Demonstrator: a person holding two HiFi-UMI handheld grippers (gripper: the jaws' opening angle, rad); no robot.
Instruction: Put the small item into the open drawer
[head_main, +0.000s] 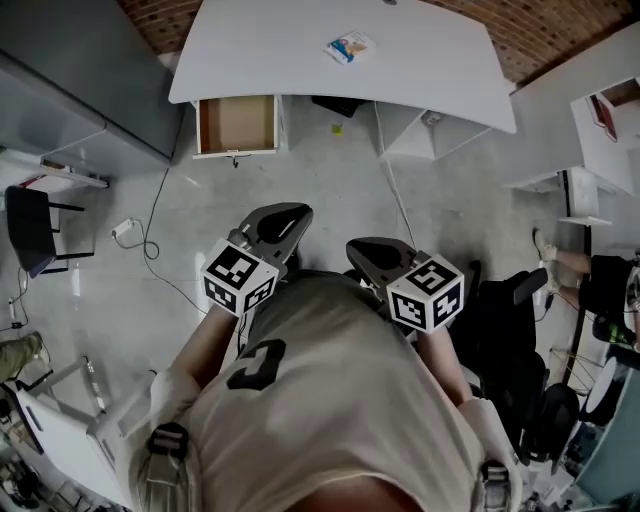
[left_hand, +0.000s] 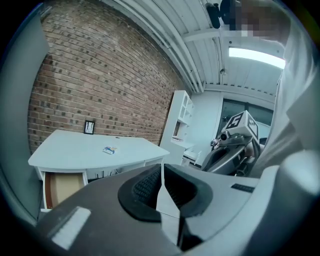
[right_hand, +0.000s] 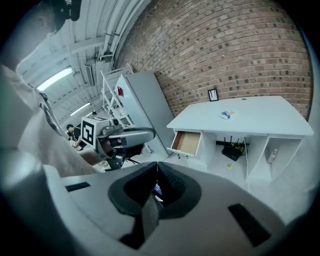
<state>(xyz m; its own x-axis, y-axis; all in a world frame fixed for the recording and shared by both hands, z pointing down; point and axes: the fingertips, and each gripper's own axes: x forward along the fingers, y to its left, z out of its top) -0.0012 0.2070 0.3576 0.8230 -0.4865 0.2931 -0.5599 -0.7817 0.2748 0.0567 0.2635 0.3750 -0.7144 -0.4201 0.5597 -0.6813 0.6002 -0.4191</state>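
The small item (head_main: 348, 47), a blue and white packet, lies on the white desk (head_main: 300, 50) at the top of the head view. Under the desk's left end the drawer (head_main: 237, 124) stands pulled out, its tan inside bare. My left gripper (head_main: 283, 222) and right gripper (head_main: 375, 255) are held side by side over the floor, well short of the desk. In the left gripper view the left gripper (left_hand: 161, 167) is shut with nothing in it, and the packet (left_hand: 109, 149) and drawer (left_hand: 62, 186) show beyond. The right gripper (right_hand: 157, 167) looks shut too, facing the drawer (right_hand: 188, 143) and packet (right_hand: 227, 115).
A grey cabinet (head_main: 70, 90) stands left of the desk, a black chair (head_main: 30, 225) and a floor cable (head_main: 150, 240) further left. White shelving (head_main: 600, 120) is at the right. A black router (right_hand: 232, 150) sits under the desk. A small framed picture (right_hand: 213, 94) stands at the desk's back edge.
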